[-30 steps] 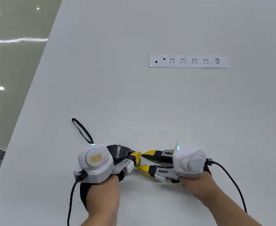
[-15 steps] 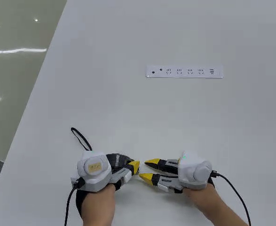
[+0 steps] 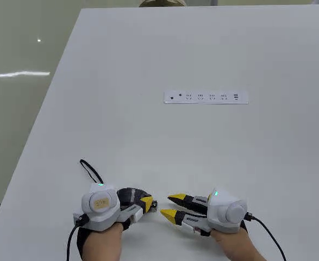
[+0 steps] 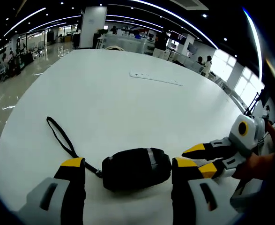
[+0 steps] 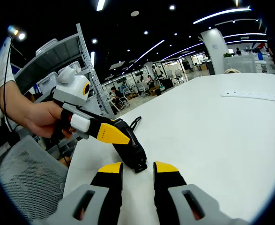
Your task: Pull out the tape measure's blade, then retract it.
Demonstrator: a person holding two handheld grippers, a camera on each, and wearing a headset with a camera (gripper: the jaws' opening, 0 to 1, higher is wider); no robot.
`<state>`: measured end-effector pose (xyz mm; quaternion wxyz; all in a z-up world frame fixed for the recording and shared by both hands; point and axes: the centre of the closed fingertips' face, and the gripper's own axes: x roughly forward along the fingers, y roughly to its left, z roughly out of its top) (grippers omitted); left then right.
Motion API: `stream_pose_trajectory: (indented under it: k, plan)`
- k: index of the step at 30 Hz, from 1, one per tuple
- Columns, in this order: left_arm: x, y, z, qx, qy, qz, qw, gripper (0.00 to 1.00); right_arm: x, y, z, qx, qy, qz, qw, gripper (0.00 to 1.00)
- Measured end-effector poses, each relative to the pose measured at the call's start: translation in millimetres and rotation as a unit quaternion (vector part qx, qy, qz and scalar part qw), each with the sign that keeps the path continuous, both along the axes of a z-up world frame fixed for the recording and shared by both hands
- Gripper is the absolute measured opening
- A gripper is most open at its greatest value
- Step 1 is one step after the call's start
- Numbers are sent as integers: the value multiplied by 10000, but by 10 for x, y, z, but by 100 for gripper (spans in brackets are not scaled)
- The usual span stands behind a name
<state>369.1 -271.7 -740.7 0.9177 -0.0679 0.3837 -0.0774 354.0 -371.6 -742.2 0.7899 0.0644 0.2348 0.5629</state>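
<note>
A broad white table (image 3: 202, 152) with a smooth matte top takes up most of the head view, and a long, flat white power strip (image 3: 205, 98) lies across it a little above centre. Along the lower edge of that view sit two grippers with rounded white plastic bodies, dark jaws and wedge-shaped yellow tips. The left gripper (image 4: 129, 162) is at lower left and has its jaws set on either side of the tape measure (image 4: 135, 171). One jaw lies against the case, and a sliver of table shows beside the other, so it cannot be told whether the jaws are clamped. The right gripper (image 3: 171, 205), at lower centre, points its tips at the tape measure from just beside it. Its jaws are spread, with bare table between them. The tape measure rests on the table at the lower centre of the left gripper view. It is a squat, rounded black case with a soft sheen and a narrow grey band across its top. A thin black strap (image 4: 60, 136) runs from the case toward the upper left and ends in a flat loop.
</note>
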Motion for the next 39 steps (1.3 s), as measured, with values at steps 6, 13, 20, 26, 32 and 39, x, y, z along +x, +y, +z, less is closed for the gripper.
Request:
stream_pose_trajectory:
  k: [6,13,20,26,32,39]
  plan:
    - [-27,27,47,35,-65,-122,9999,72,-29,-70,37,-51,-35,-216,9997,24]
    - [-81,61,71,-38,-109,-140,9998,71,-94,-173,87,-139,-68,-375,9992,25]
    - [-148,56,79,11,-130,-314,9994,70,-160,-302,109,-209,-49,-513,9985,26]
    - [-196,56,62,62,-115,-492,9987,69,-235,-404,131,-337,-118,-505,9981,26]
    - [-253,68,79,244,-189,-751,9967,68,-269,-505,138,-452,-126,-586,9972,27]
    - [-305,98,75,288,-263,-938,9948,68,-313,-580,164,-625,-212,-656,9957,27]
